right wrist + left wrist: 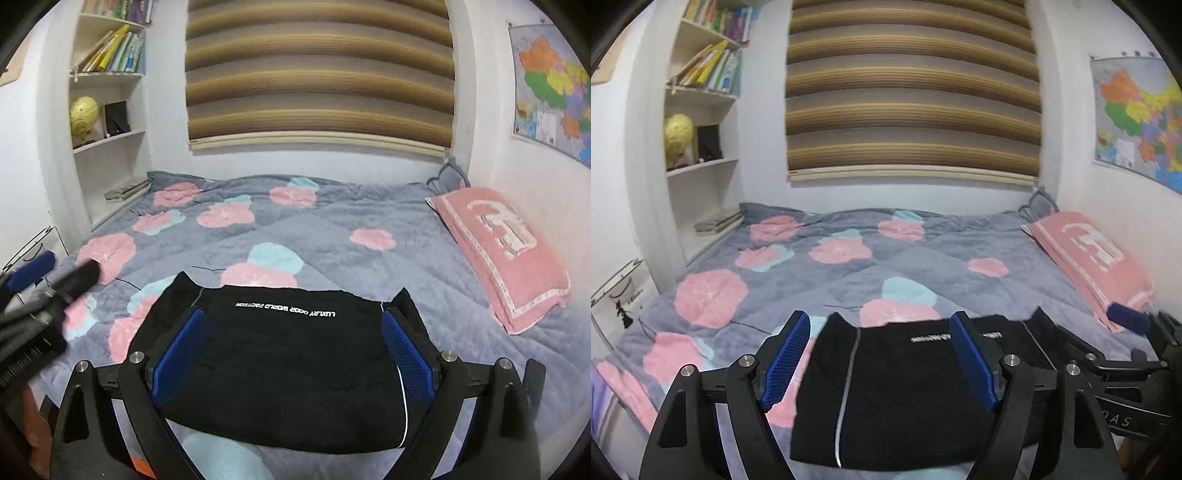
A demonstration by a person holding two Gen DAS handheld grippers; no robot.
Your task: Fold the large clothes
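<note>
- Fingers (790,363) of both grippers, left (882,360) & right (291,360), wide open, holding nothing.
- Black top (280,369) lies folded on bed (351,229).
- Fold looks done; next maybe tidy it.

One black garment (280,369), one pink pillow (506,251), two claws (882,358) (291,354).

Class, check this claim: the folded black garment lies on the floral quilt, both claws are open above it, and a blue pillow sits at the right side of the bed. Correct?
Not quite: the pillow is pink, as the right wrist view shows. The black garment does lie folded on the floral quilt, with the left claw and right claw open.
</note>
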